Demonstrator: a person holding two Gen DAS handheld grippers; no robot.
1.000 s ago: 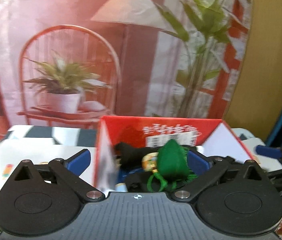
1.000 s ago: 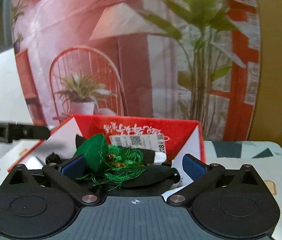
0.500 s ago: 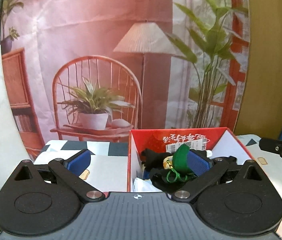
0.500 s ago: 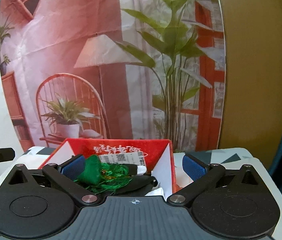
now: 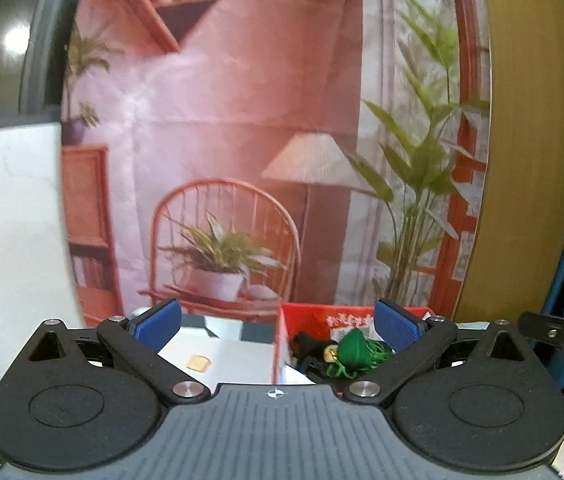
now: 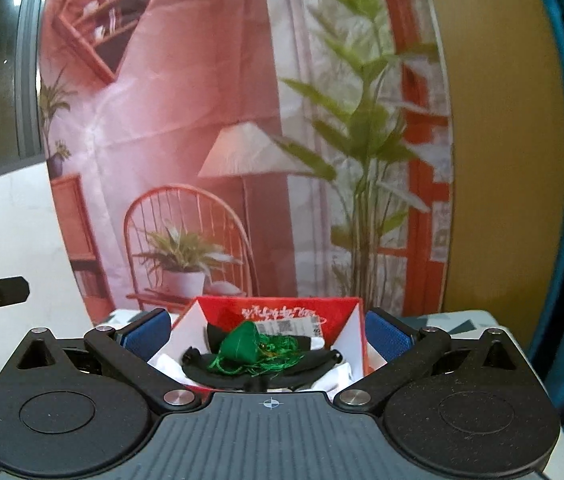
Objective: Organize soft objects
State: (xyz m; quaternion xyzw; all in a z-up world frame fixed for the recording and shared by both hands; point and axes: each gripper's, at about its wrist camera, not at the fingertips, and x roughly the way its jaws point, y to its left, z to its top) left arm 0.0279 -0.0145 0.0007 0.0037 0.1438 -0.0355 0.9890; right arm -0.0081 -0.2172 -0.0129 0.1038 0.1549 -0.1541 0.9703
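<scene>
Green tasselled pouch [image 6: 241, 347] and black soft item [image 6: 314, 360] already lie inside the red box [image 6: 282, 308], both left gripper [image 5: 277, 326] and right gripper [image 6: 267, 330] wide and empty, nothing visibly left, task looks near done.

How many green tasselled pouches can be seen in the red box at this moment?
1. The green tasselled pouch lies on top of a black fabric item inside the red box. Others could be buried underneath; the views do not show the box's bottom.
</scene>
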